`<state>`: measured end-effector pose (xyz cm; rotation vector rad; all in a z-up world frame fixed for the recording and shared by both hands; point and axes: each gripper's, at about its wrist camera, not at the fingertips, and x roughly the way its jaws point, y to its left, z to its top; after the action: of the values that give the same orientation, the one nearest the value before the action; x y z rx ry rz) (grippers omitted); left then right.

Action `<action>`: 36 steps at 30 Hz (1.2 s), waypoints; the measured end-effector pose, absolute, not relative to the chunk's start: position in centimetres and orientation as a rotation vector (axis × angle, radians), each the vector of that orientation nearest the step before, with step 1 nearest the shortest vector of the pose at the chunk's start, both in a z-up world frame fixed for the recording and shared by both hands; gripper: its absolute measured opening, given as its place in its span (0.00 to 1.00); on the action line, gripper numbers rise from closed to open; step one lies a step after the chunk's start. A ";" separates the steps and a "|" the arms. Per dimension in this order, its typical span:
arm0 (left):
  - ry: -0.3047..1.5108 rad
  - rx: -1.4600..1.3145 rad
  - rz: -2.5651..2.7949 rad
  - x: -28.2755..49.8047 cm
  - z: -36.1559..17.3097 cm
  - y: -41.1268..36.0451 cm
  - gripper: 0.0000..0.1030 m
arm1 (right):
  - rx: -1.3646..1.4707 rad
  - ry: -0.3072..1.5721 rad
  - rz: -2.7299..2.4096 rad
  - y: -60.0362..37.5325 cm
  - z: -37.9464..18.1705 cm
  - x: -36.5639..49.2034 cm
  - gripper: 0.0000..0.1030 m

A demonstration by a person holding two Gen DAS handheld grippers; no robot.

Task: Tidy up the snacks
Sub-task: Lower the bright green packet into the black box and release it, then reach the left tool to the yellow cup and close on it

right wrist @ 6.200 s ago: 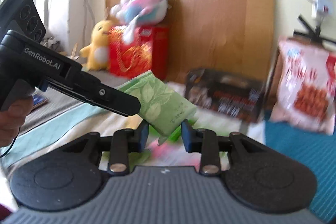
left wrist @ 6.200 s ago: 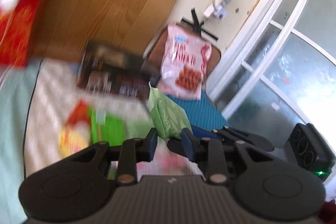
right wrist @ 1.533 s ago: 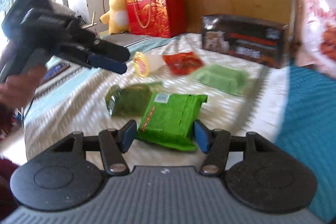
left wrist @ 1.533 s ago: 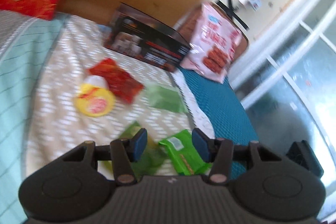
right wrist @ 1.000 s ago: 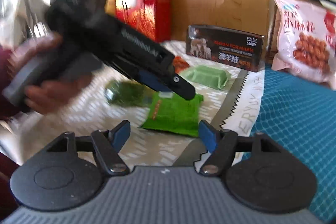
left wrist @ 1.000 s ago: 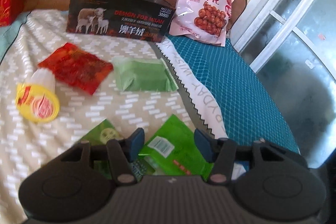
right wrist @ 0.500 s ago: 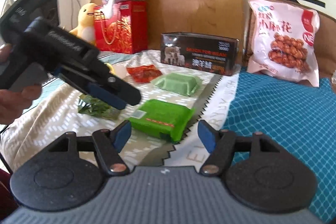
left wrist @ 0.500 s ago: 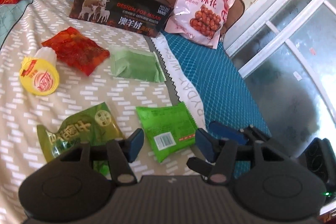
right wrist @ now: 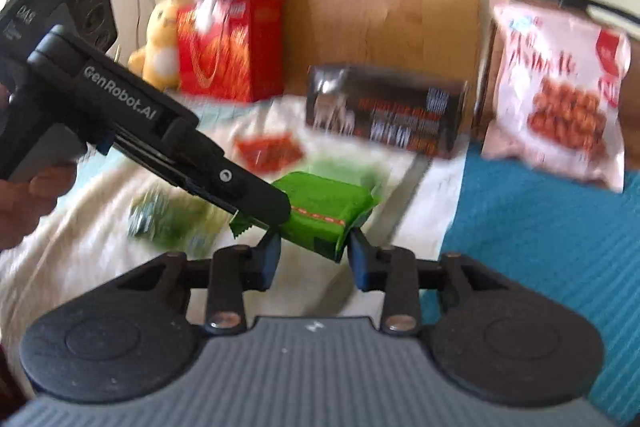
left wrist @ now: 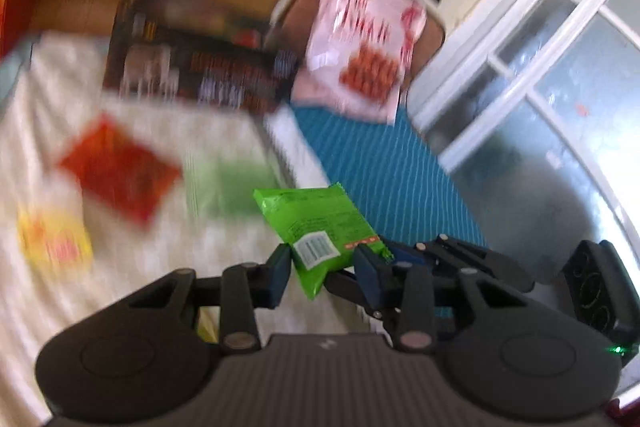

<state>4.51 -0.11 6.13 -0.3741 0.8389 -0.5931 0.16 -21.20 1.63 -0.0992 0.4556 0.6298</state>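
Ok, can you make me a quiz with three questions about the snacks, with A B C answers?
1. Where is the pink bag?
A) in a gripper
B) at the far end of the teal mat
C) hanging from the ceiling

2. What colour is the lifted packet?
A) green
B) yellow
C) blue

3. What is happening to that packet?
A) it lies flat, untouched
B) it is torn open
C) the left gripper and right gripper both pinch it

Answers:
1 B, it stands upright at the mat's far edge.
2 A, its wrapper is bright green.
3 C, fingers press it from both sides in each view.

Three green packets [left wrist: 320,223], one red packet [left wrist: 120,169], one pink bag [left wrist: 360,55], one dark box [left wrist: 200,63]
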 end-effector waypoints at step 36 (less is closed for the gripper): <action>0.816 -0.498 -0.267 7.3 2.6 12.5 0.69 | -0.078 0.587 0.994 -11.3 2.1 7.2 0.57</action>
<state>7.33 12.46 2.57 -0.4981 0.8161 -0.2667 7.16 -11.32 2.14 -0.0777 0.5873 0.9940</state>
